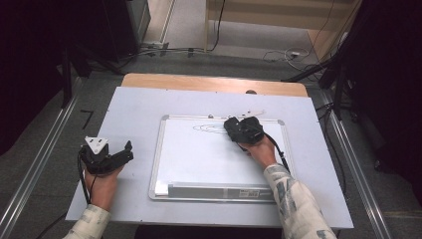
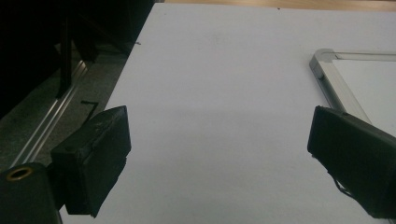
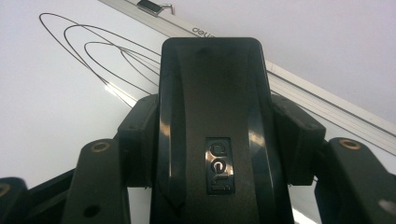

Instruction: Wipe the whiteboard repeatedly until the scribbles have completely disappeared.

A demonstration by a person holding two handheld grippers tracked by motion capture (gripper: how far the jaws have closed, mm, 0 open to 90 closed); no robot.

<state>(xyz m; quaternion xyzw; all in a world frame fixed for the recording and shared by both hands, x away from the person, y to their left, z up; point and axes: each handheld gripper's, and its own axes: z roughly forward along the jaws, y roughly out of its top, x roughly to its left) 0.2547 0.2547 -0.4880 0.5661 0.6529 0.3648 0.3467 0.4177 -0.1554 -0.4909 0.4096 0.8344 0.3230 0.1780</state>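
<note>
Right gripper [image 1: 238, 130] is clamped on a glossy black plastic eraser block [image 3: 212, 126], sitting on the far part of the white aluminium-framed whiteboard [image 1: 199, 164], right beside the black looping scribbles [image 3: 100, 53]. I'd press flat and sweep left. Left gripper [image 2: 219, 158] rests wide open over the pale table [image 2: 219, 70].

A rectangular whiteboard with a silver metal frame [image 1: 219, 159] lies flat on the pale grey tabletop [image 1: 134, 109], its grey tray edge [image 1: 219, 191] toward the person. Thin looping pen lines [image 1: 209, 128] mark the board's far end. The black right gripper [image 1: 239, 130], held in the person's right hand [image 1: 261, 152], sits over the board's far right part, just beside those lines; what lies between its jaws cannot be told from here. The black left gripper [image 1: 125, 152] with its grey three-cornered plate [image 1: 96, 144] rests in the left hand [image 1: 102, 179] on the tabletop, left of the board and apart from it, jaws spread. Patterned light sleeves cover both forearms.
</note>
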